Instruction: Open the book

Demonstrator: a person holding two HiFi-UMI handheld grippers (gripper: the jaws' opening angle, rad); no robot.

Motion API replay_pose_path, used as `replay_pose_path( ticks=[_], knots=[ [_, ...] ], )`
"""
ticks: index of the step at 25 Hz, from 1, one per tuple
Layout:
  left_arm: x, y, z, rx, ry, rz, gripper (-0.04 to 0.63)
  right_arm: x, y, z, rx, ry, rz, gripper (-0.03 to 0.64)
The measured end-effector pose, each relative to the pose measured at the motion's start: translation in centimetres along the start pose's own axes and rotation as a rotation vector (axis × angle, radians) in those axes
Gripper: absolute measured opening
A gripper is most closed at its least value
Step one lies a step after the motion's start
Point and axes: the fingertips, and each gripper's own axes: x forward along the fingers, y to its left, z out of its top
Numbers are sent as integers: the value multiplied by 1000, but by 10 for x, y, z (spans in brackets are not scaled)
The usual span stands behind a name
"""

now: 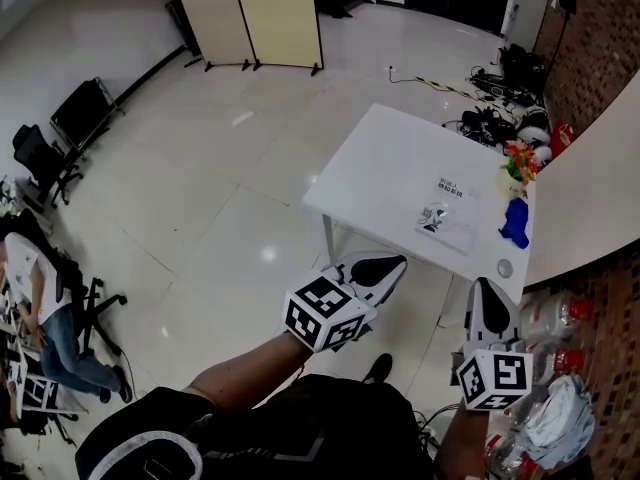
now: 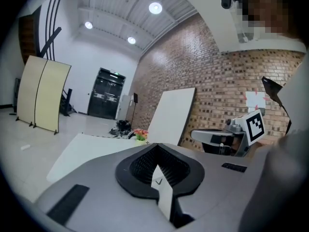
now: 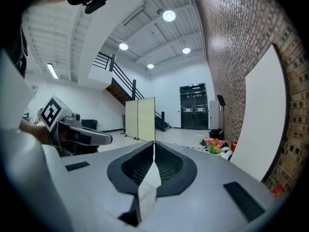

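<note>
Grippers shut and empty, short of the table

Both hand-held tools point at a white table [image 1: 380, 158] on a glossy pale floor. The left gripper [image 1: 388, 264] has its jaws pressed together with nothing between them, as its own view confirms [image 2: 156, 146]. The right gripper [image 1: 486, 286] is likewise closed on nothing [image 3: 154, 143]. What looks like the book [image 1: 455, 236], flat and pale, lies closed near the table's right end, well apart from both tools, with a small dark-and-clear item on it. A blue object [image 1: 515, 223] stands just beside it, a bunch of flowers [image 1: 520, 158] beyond. A folding screen [image 1: 265, 13] stands across the room; a seated person [image 1: 40, 308] is at the far left.
</note>
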Motion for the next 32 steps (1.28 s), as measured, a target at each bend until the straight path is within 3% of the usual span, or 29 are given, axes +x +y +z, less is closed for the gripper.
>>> replay_pose_path(
  ticks=[8, 13, 22, 28, 32],
  knots=[
    [85, 35, 29, -11, -4, 69, -3, 61, -86, 12, 4, -1, 40, 3],
    [114, 62, 39, 4, 23, 72, -3, 101, -104, 7, 33, 19, 51, 3],
    [167, 141, 49, -6, 54, -12, -3, 185, -131, -1, 69, 66, -54, 3],
    [204, 206, 54, -13, 61, -66, -3, 242, -155, -16, 204, 116, -132, 3],
    [234, 228, 43, -34, 118, -104, -3, 266, -172, -42, 245, 190, -161, 3]
  ],
)
